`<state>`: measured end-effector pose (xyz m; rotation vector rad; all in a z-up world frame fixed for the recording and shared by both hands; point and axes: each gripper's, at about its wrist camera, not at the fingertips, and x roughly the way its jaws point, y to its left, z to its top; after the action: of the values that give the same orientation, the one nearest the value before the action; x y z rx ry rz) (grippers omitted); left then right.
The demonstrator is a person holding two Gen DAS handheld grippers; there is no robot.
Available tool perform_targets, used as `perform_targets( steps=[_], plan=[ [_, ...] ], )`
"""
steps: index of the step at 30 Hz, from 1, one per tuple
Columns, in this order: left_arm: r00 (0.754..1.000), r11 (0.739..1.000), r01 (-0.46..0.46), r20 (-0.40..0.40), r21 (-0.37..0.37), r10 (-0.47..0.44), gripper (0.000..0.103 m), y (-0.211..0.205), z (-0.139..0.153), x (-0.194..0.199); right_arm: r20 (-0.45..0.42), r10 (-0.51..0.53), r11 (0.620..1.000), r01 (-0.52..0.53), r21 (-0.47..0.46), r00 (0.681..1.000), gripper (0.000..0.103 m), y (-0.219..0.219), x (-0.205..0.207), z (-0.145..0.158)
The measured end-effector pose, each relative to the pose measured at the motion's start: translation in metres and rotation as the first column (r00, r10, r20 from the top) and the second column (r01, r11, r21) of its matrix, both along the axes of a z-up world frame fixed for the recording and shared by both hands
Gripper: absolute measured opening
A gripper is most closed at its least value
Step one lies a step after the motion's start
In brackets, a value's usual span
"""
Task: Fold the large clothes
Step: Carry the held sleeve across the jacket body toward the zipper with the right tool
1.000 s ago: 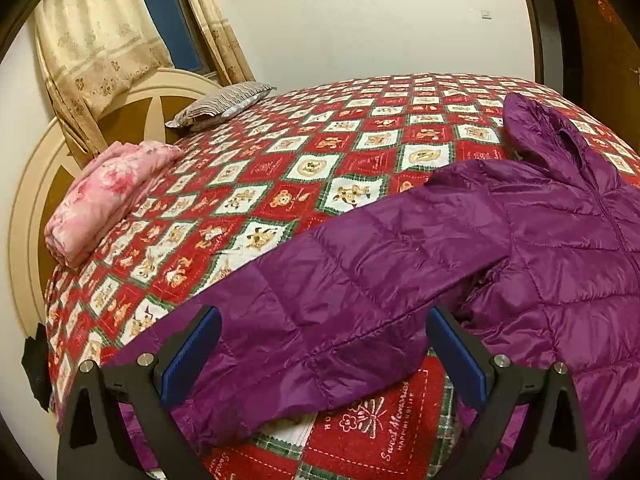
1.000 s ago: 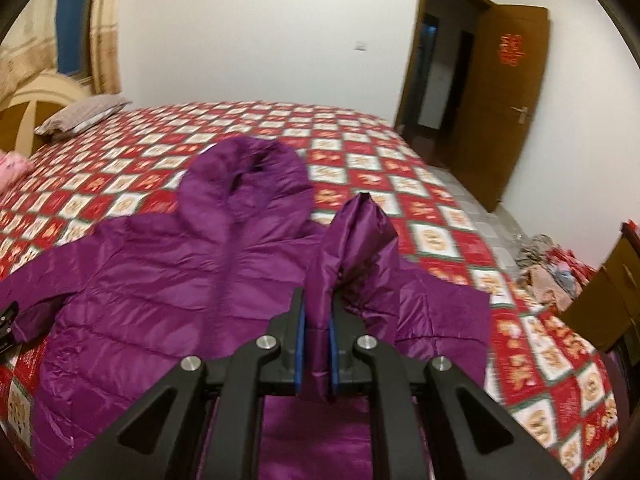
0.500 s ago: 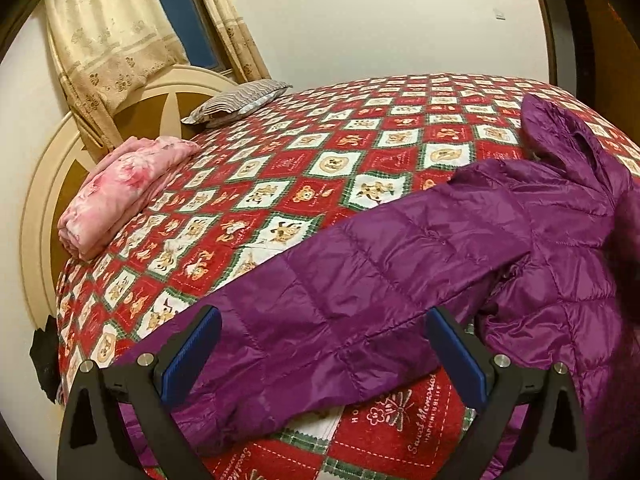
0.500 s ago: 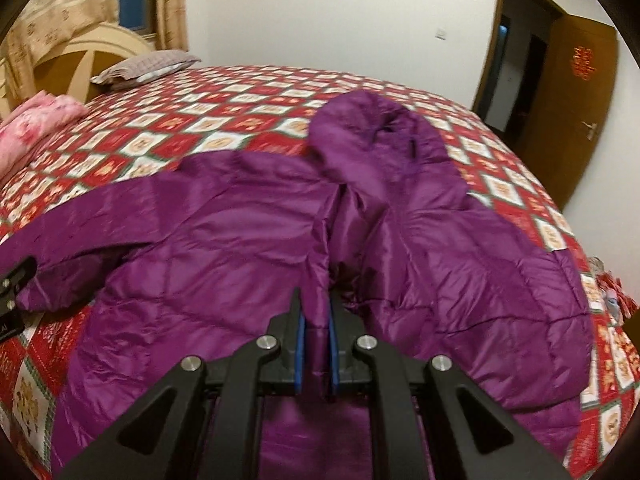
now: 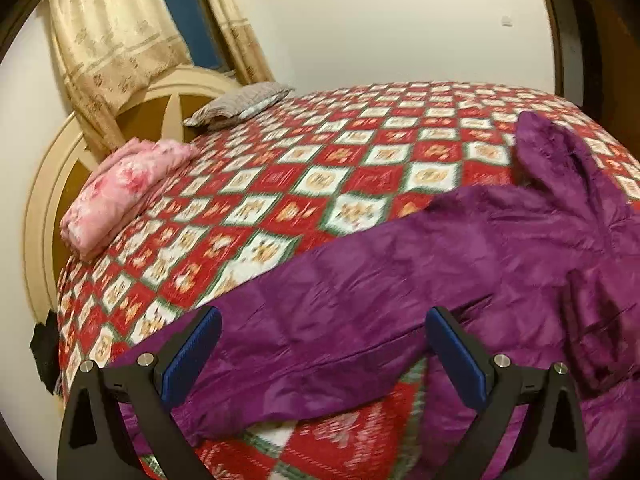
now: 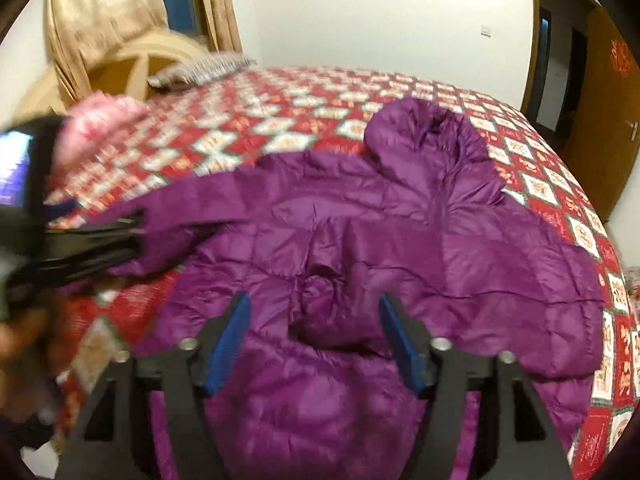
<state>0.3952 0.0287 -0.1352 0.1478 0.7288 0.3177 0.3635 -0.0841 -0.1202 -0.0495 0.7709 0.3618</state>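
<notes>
One purple puffer jacket (image 6: 400,240), hooded, quilted and glossy, lies spread front-up on one bed under a red, white and green patchwork quilt (image 5: 320,176). One sleeve stretches out flat toward the left gripper; the other lies folded across the chest. One folded pink blanket (image 5: 120,192) and one grey pillow (image 5: 240,106) sit near the headboard. Two grippers: left gripper (image 5: 324,356), jaws wide apart, hovering over the outstretched sleeve, nothing between the pads; right gripper (image 6: 314,340), jaws apart. Change: the right jaws, earlier pinched on the sleeve cuff, have just been opening, and the cuff now lies loose on the jacket's chest.
</notes>
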Motion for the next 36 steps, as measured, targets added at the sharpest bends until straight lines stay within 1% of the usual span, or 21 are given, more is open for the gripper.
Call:
perform_targets(
  steps=[2,3,4,5,6,8,10,11,13,15,16,17,19,21,22,26,29,31,32,34,36],
  plan=[
    [0.999,1.000,0.031,0.019,0.002,-0.032,0.102,-0.019,0.009,0.002,0.034,-0.047,0.999,0.046,0.018,0.998,0.074,-0.023,-0.004,0.009],
    [0.998,0.999,0.053,0.024,-0.002,-0.053,0.102,-0.031,0.013,0.002,0.049,-0.094,0.996,0.094,0.010,0.994,0.064,-0.040,-0.002,0.012],
    [0.997,0.998,0.069,0.028,-0.002,-0.069,0.102,-0.041,0.015,0.003,0.058,-0.149,0.989,0.149,-0.005,0.987,0.056,-0.058,0.005,0.013],
    [0.995,0.996,0.094,0.035,0.003,-0.094,0.102,-0.056,0.018,0.003,0.061,-0.213,0.977,0.214,-0.010,0.975,0.046,-0.080,0.013,0.011],
    [0.992,0.993,0.117,0.042,0.010,-0.117,0.102,-0.069,0.020,0.004,0.059,-0.274,0.962,0.275,-0.002,0.960,0.043,-0.098,0.020,0.009],
    [0.986,0.987,0.157,0.048,0.025,-0.158,0.102,-0.098,0.019,0.006,0.044,-0.436,0.900,0.436,0.013,0.899,0.040,-0.148,0.037,-0.002],
    [0.978,0.978,0.204,0.031,0.040,-0.206,0.102,-0.128,0.010,0.012,0.030,-0.540,0.841,0.540,0.019,0.841,0.039,-0.184,0.049,-0.015],
    [0.976,0.975,0.215,0.024,0.062,-0.217,0.102,-0.139,0.004,0.015,0.023,-0.573,0.819,0.573,0.016,0.819,0.039,-0.198,0.055,-0.023],
    [0.977,0.969,0.212,-0.018,0.126,-0.211,0.102,-0.156,-0.017,0.027,-0.013,-0.596,0.802,0.597,0.016,0.803,0.039,-0.215,0.067,-0.036],
    [0.982,0.956,0.187,-0.066,0.227,-0.177,0.102,-0.163,-0.046,0.039,-0.065,-0.581,0.812,0.583,0.012,0.811,0.039,-0.223,0.080,-0.052],
    [0.984,0.951,0.174,-0.082,0.256,-0.158,0.102,-0.161,-0.056,0.043,-0.078,-0.572,0.819,0.574,0.003,0.817,0.039,-0.221,0.084,-0.059],
    [0.985,0.951,0.161,-0.100,0.266,-0.139,0.102,-0.155,-0.068,0.047,-0.085,-0.559,0.828,0.561,0.000,0.825,0.039,-0.221,0.085,-0.063],
    [0.986,0.959,0.147,-0.108,0.241,-0.124,0.102,-0.142,-0.077,0.048,-0.097,-0.521,0.852,0.523,-0.009,0.848,0.039,-0.213,0.089,-0.073],
    [0.987,0.970,0.140,-0.105,0.200,-0.121,0.102,-0.133,-0.077,0.048,-0.088,-0.502,0.864,0.502,-0.032,0.860,0.039,-0.209,0.090,-0.082],
    [0.987,0.971,0.140,-0.106,0.196,-0.121,0.102,-0.131,-0.077,0.047,-0.081,-0.497,0.868,0.494,-0.050,0.864,0.039,-0.205,0.091,-0.087],
    [0.987,0.971,0.137,-0.105,0.194,-0.118,0.102,-0.130,-0.081,0.046,-0.063,-0.496,0.868,0.491,-0.080,0.866,0.039,-0.203,0.088,-0.096],
    [0.987,0.974,0.135,-0.105,0.180,-0.118,0.102,-0.126,-0.078,0.046,-0.069,-0.492,0.870,0.487,-0.078,0.868,0.040,-0.203,0.089,-0.098],
    [0.989,0.980,0.125,-0.094,0.153,-0.111,0.102,-0.122,-0.067,0.040,-0.069,-0.489,0.871,0.483,-0.090,0.869,0.039,-0.205,0.085,-0.093],
    [0.992,0.986,0.115,-0.059,0.120,-0.109,0.102,-0.117,-0.056,0.034,-0.051,-0.503,0.862,0.497,-0.099,0.863,0.039,-0.205,0.079,-0.085],
    [0.995,0.990,0.098,0.006,0.097,-0.099,0.102,-0.113,-0.040,0.024,-0.010,-0.505,0.862,0.504,-0.052,0.863,0.039,-0.201,0.063,-0.064],
    [0.994,0.989,0.108,0.015,0.099,-0.110,0.102,-0.119,-0.037,0.024,0.027,-0.485,0.874,0.486,-0.027,0.874,0.040,-0.190,0.055,-0.046]
  ],
)
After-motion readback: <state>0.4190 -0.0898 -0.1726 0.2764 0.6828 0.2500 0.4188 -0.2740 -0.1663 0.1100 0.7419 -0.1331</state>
